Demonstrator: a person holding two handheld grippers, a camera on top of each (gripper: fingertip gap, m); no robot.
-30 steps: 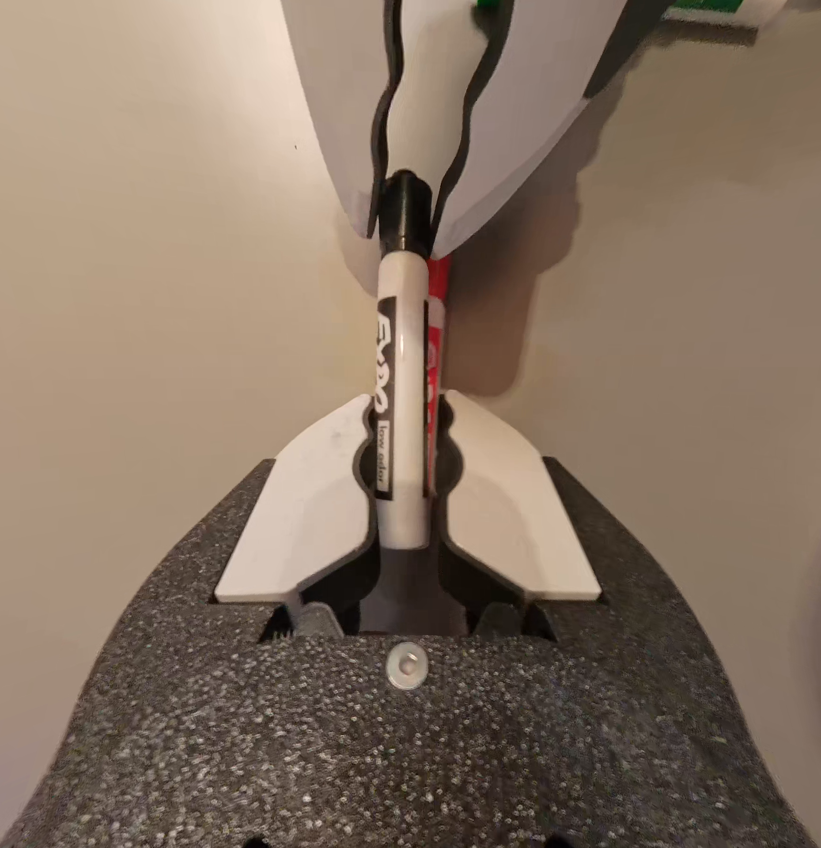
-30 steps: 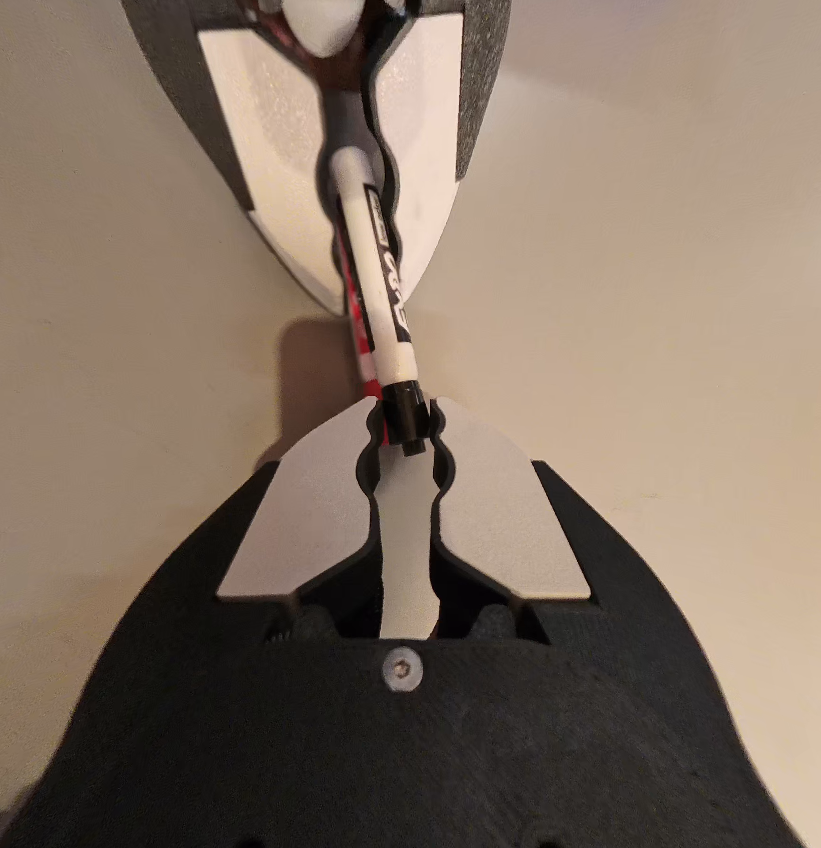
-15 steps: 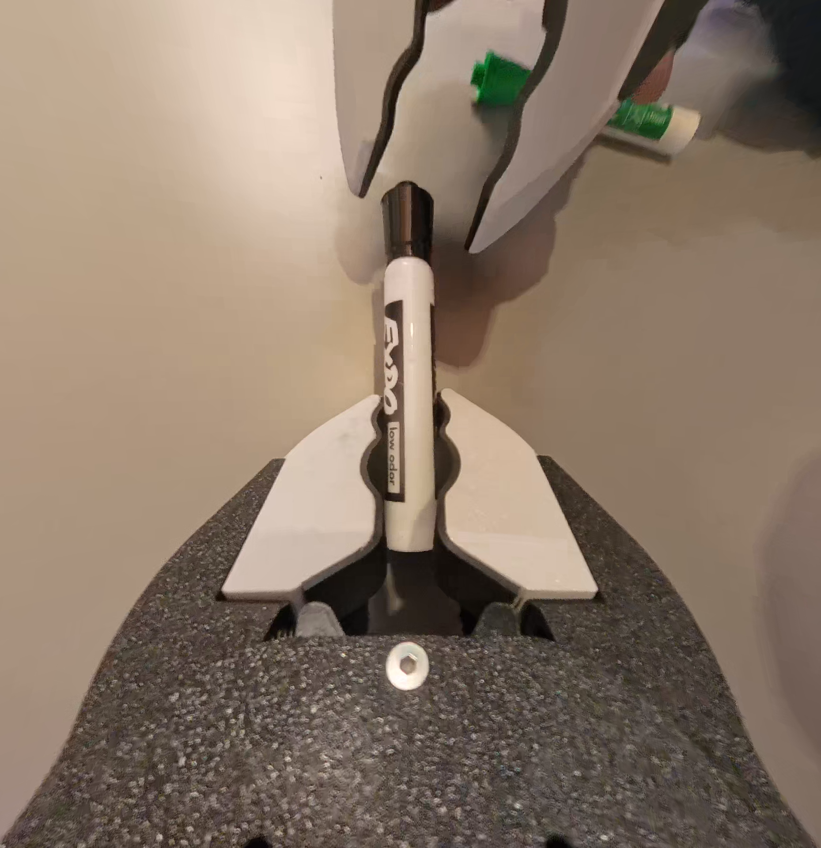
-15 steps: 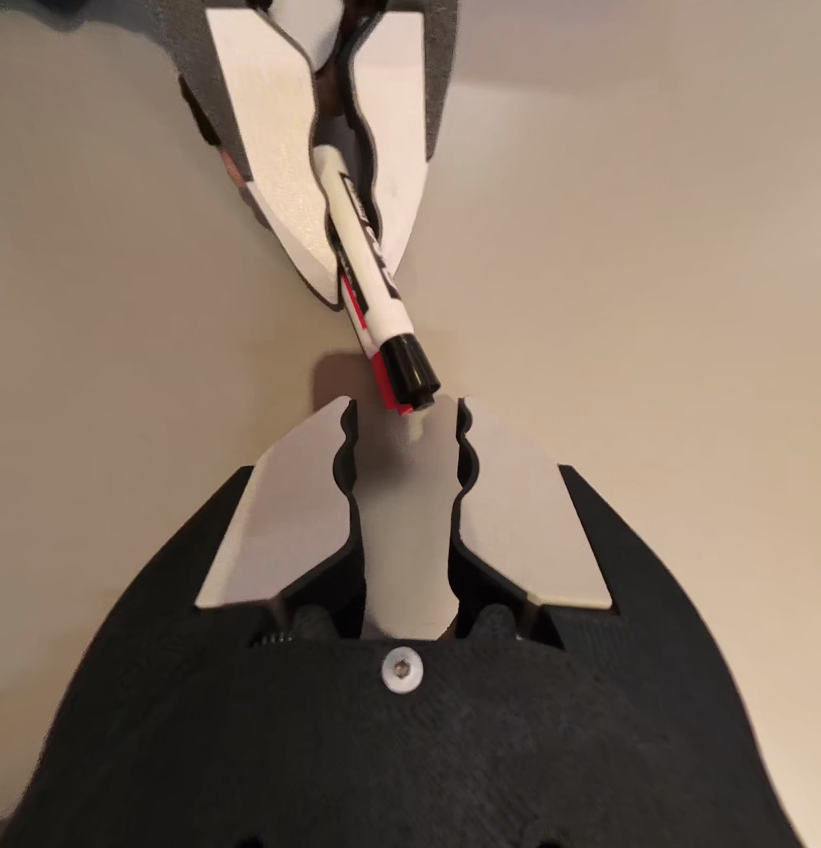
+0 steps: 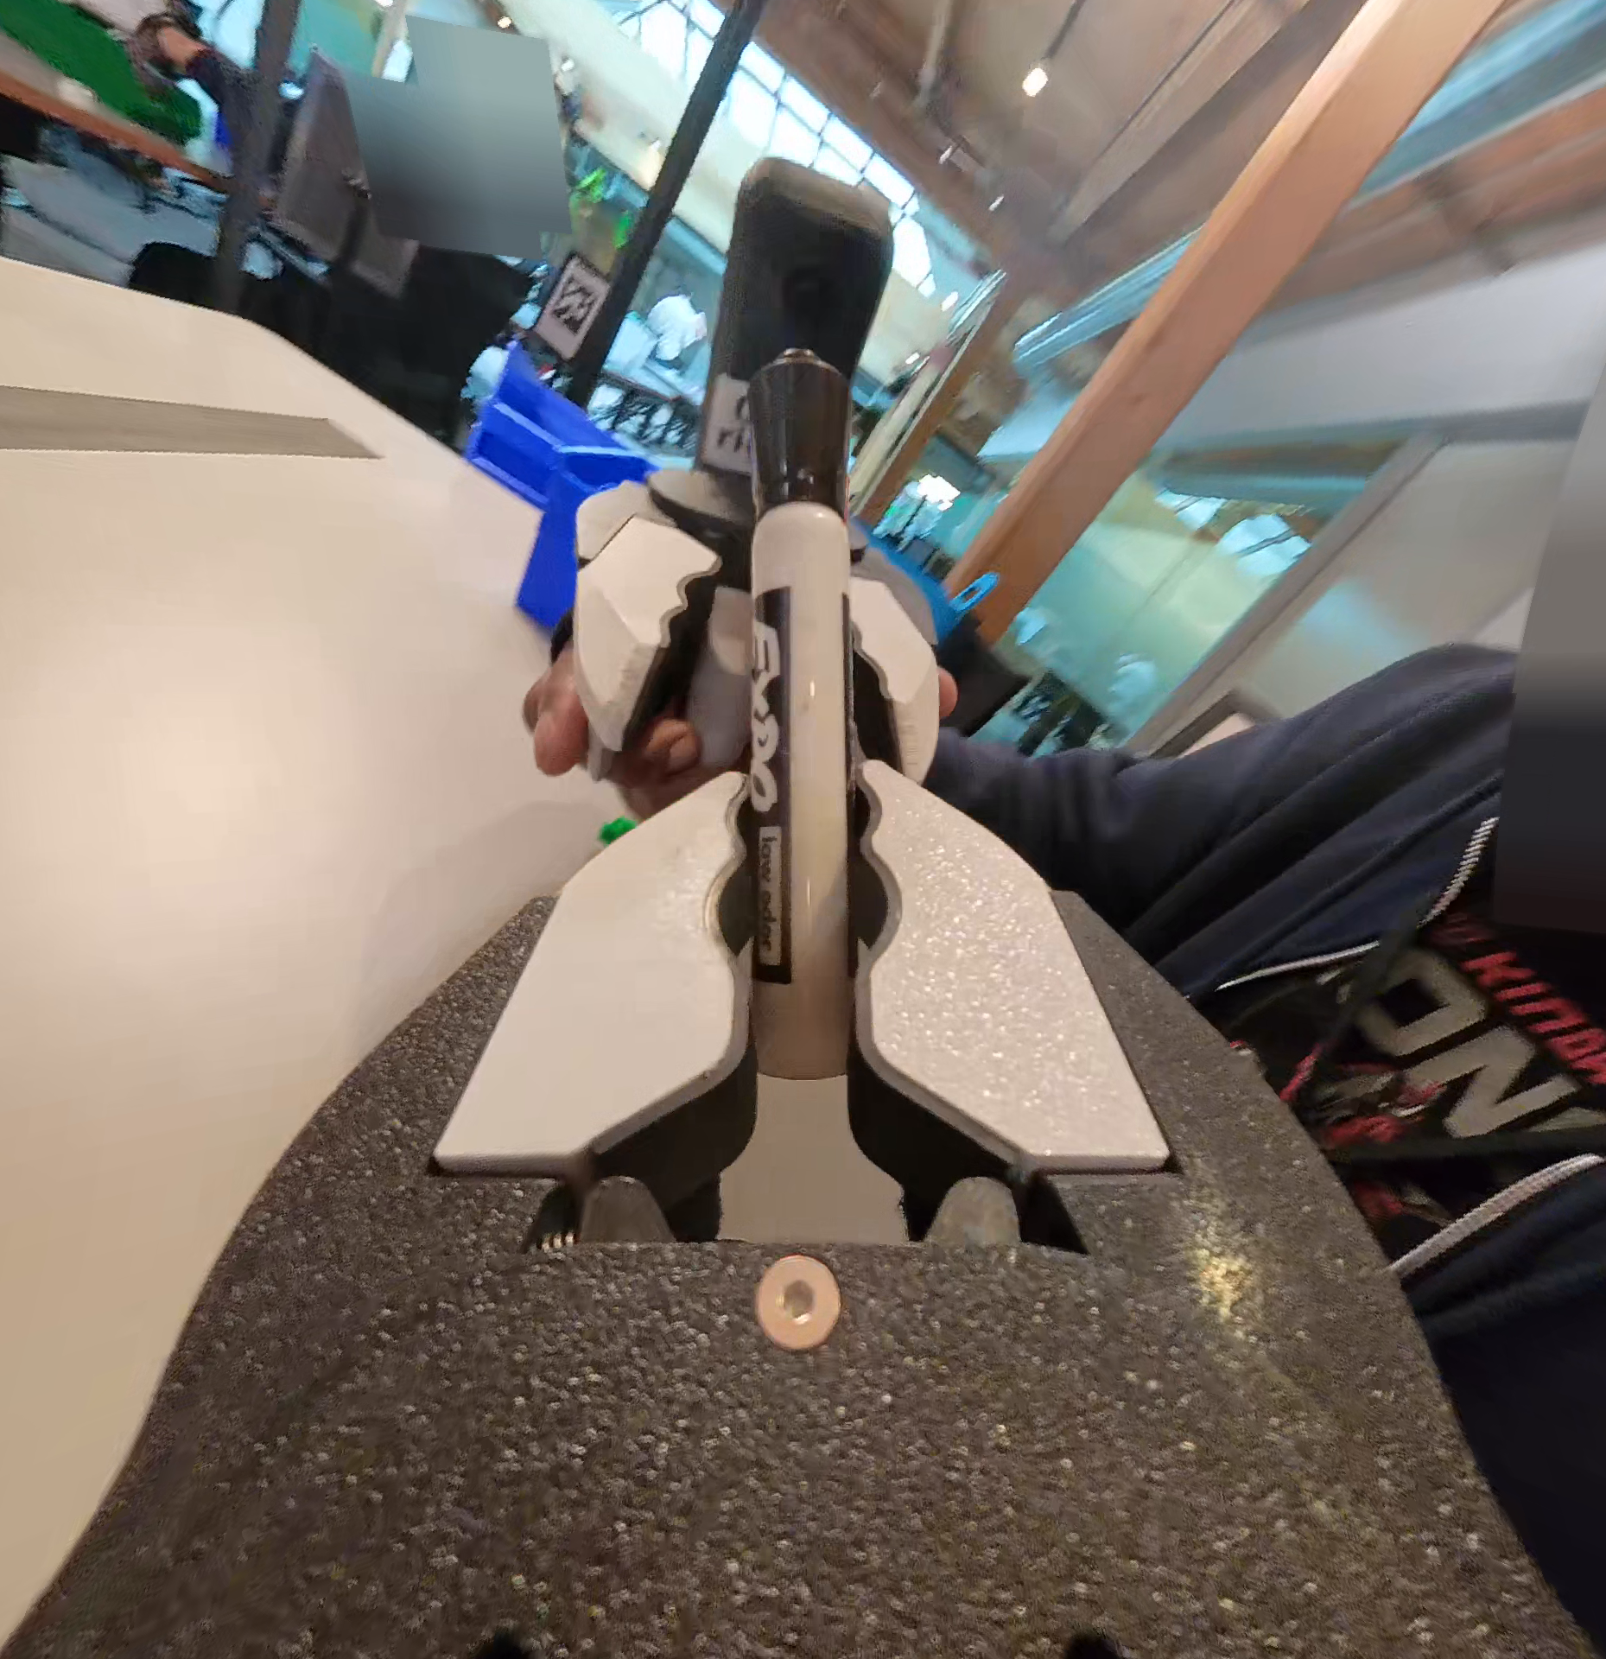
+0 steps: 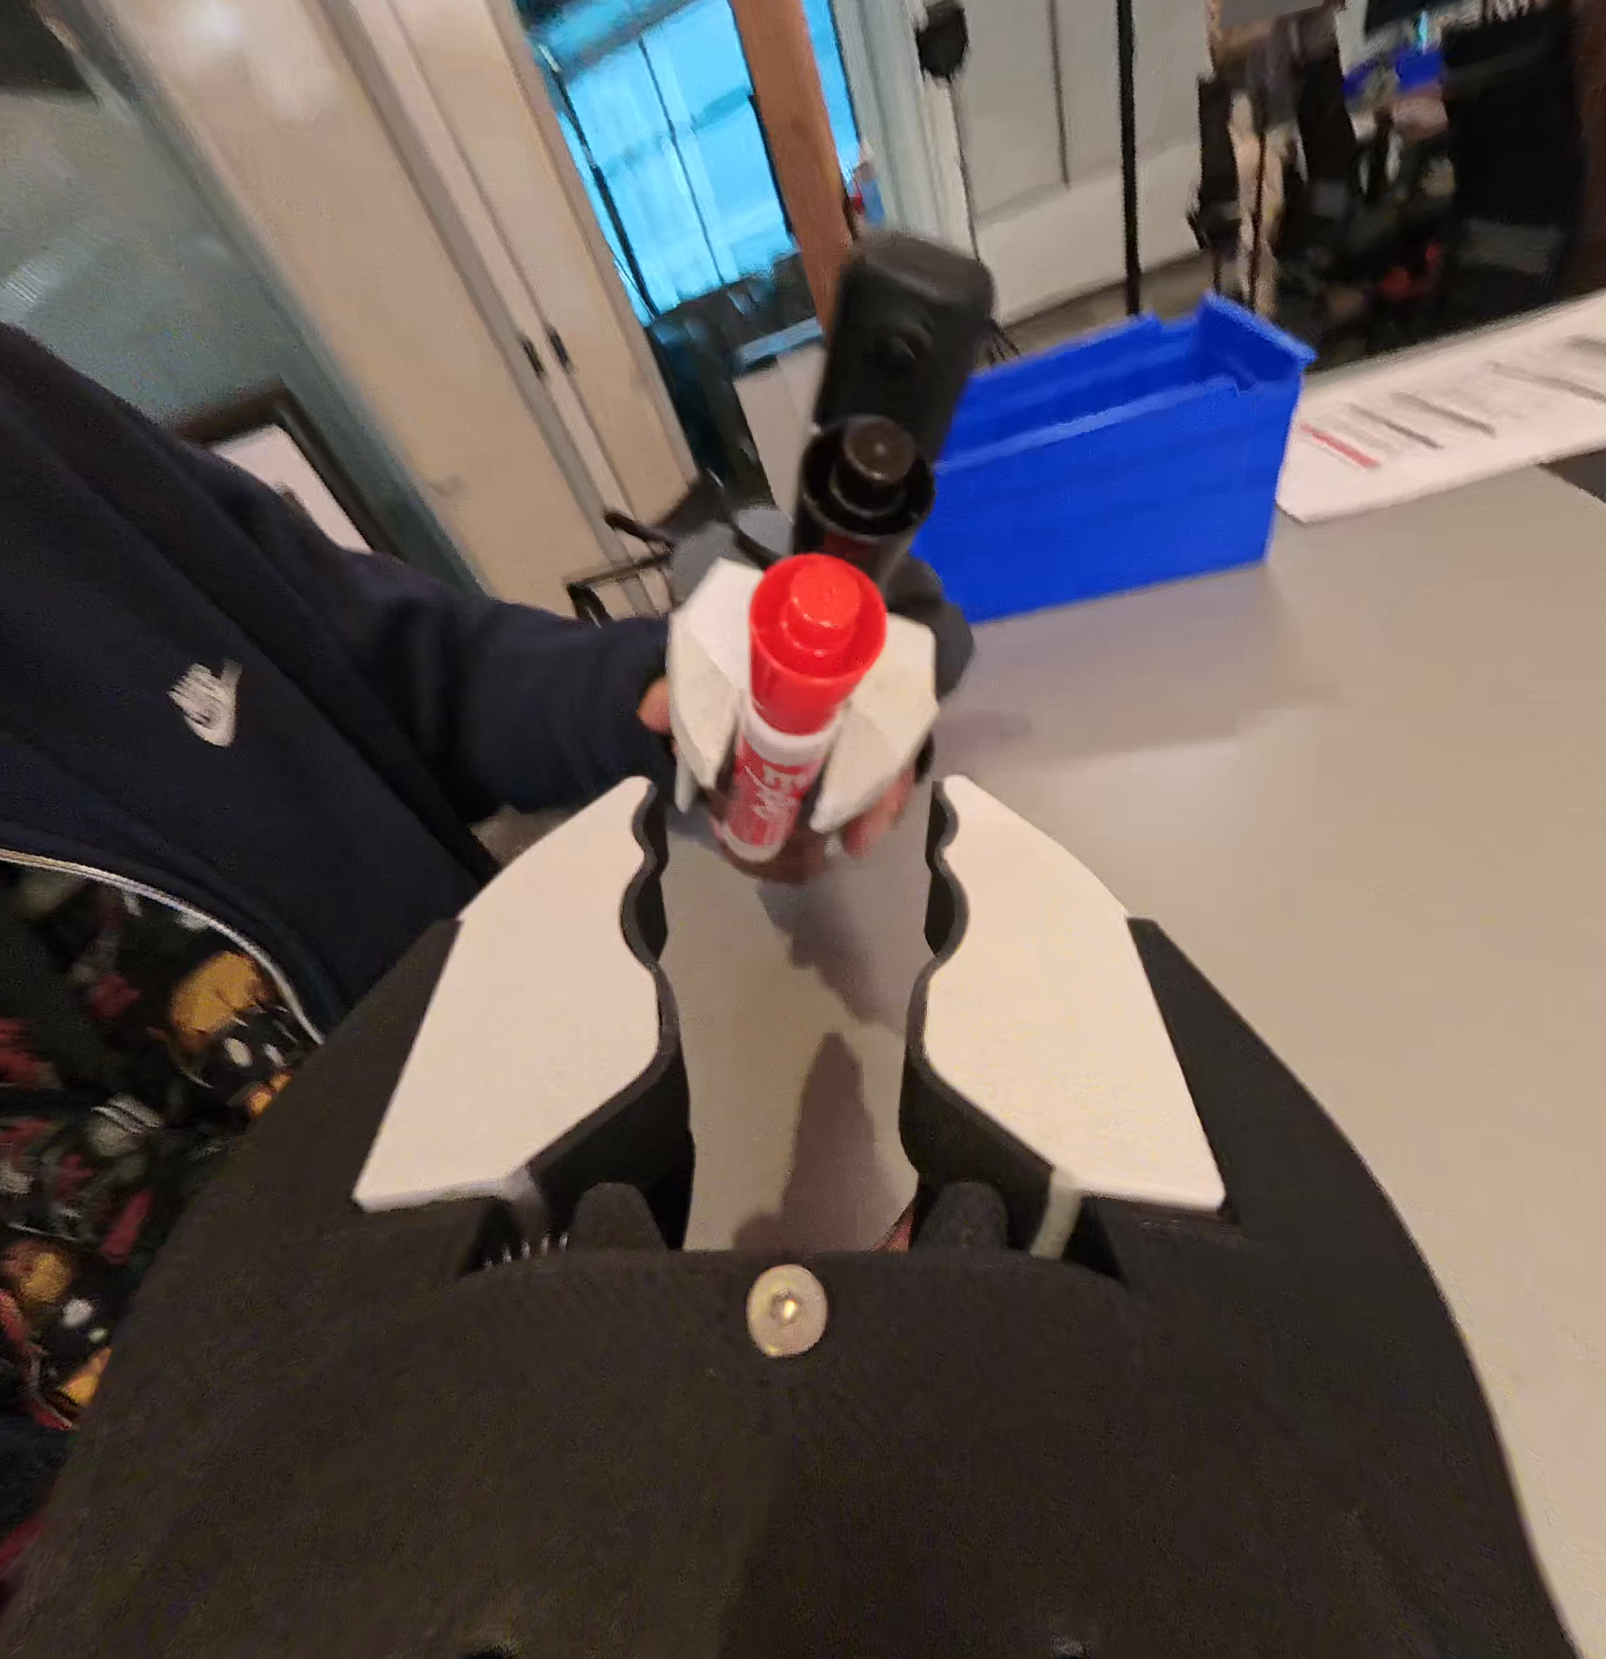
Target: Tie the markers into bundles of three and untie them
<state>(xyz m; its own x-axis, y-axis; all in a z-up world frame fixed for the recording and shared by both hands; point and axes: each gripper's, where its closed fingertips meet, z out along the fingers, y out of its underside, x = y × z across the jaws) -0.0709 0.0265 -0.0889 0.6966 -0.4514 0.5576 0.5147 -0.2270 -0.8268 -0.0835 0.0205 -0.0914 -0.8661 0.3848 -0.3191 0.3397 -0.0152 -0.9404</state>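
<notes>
My left gripper (image 5: 803,781) is shut on a white marker with a black cap (image 5: 799,628), which points forward and up off the table. In the right wrist view the left gripper (image 6: 794,718) also grips a red-capped marker (image 6: 808,646), cap toward the camera. My right gripper (image 6: 794,799) is open and empty, a short way in front of the markers. It shows beyond the black marker in the left wrist view (image 5: 772,664), held by a hand. A bit of a green marker (image 5: 615,830) lies on the table below.
The pale table (image 5: 198,718) (image 6: 1320,808) carries a blue bin (image 5: 548,458) (image 6: 1113,467) and printed papers (image 6: 1454,404) at the back. A person's dark sleeve (image 5: 1230,808) (image 6: 242,583) fills one side of each view. A busy room lies beyond. Only a small space, under 4 cm, lies between the two pairs of fingers.
My right gripper has let go of the black cap, opened wide and drawn back. Both grippers have tilted up from the table, and the left one still holds the markers.
</notes>
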